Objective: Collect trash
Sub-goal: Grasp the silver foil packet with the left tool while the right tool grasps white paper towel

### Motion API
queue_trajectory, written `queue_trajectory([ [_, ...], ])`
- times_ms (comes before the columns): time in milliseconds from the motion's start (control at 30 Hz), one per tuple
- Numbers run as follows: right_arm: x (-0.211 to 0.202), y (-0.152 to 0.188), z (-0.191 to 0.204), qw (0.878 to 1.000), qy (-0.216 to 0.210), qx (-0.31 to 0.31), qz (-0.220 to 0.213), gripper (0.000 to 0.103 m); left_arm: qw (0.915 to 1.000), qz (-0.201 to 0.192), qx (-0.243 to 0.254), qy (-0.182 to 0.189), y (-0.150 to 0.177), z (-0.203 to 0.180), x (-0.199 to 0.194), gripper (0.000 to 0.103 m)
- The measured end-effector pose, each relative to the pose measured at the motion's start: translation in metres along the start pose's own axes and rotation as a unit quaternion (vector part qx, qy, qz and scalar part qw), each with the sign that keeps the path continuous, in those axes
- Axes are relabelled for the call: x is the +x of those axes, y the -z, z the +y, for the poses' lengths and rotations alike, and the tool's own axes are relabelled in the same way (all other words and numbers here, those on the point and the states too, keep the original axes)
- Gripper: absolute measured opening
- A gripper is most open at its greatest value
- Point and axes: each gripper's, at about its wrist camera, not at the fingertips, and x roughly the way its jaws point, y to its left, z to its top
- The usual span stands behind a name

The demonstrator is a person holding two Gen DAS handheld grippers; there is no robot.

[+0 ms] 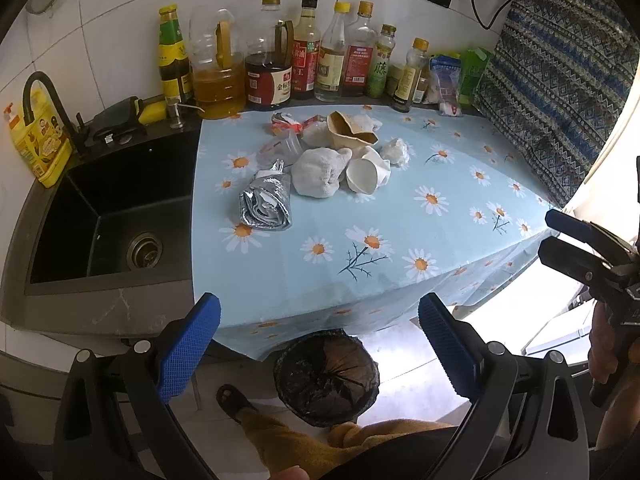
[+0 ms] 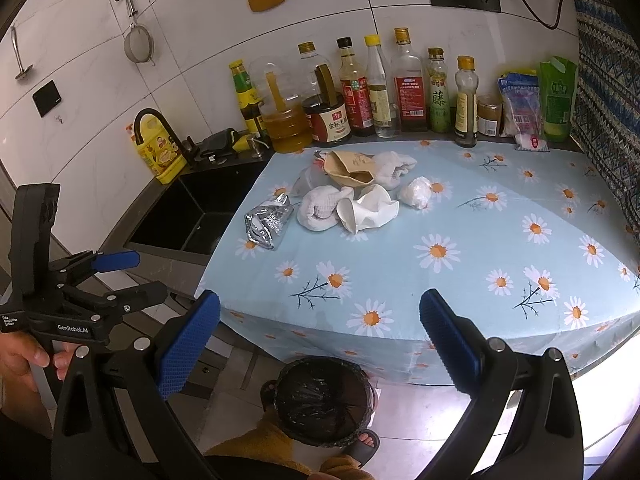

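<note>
Both the left gripper (image 1: 320, 344) and right gripper (image 2: 320, 340) hang with fingers spread, empty, above the bin (image 1: 326, 376) (black-lined). Beyond the bin, the trash pile (image 1: 324, 160) lies mid-tablecloth (image 1: 400, 220); farther back, bottles (image 2: 438, 92), one reading "藤".

My two grippers, left (image 1: 319, 354) and right (image 2: 319, 354), are black with blue textured pads. The tablecloth (image 1: 400, 216) I see is pale blue with white daisies, orange-centred, and dark stems; on it lie a silver foil wrapper (image 1: 266, 204), white crumpled tissues (image 1: 318, 174), a white paper cup (image 1: 366, 174) and a tan paper bowl (image 1: 348, 130). Beside it I see a black sink (image 1: 116, 208), a yellow detergent bottle (image 1: 38, 140), white wall tiles (image 1: 120, 8), a blue zigzag-patterned cloth (image 1: 560, 80) and a black-lined bin (image 1: 326, 378).
</note>
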Motion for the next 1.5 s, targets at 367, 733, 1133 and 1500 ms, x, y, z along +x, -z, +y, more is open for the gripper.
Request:
queue_trajectory([
  [367, 0.025, -0.008, -0.010, 1.000, -0.011, 0.020, 0.019, 0.099, 0.9999, 0.014, -0.010, 0.002, -0.008, 0.010, 0.023, 0.096],
  [733, 0.049, -0.021, -0.023, 0.998, -0.024, 0.058, 0.018, 0.099, 0.9991, 0.042, -0.005, -0.003, -0.034, 0.025, 0.068, 0.096],
  [1133, 0.089, -0.031, -0.055, 0.986, -0.070, 0.152, 0.023, 0.098, 0.9948, 0.088, 0.050, -0.009, -0.090, 0.038, 0.142, 0.096],
  [1500, 0.161, -0.037, -0.106, 0.936, -0.148, 0.317, 0.042, 0.090, 0.9838, 0.155, 0.086, -0.027, -0.109, 0.061, 0.214, 0.087],
])
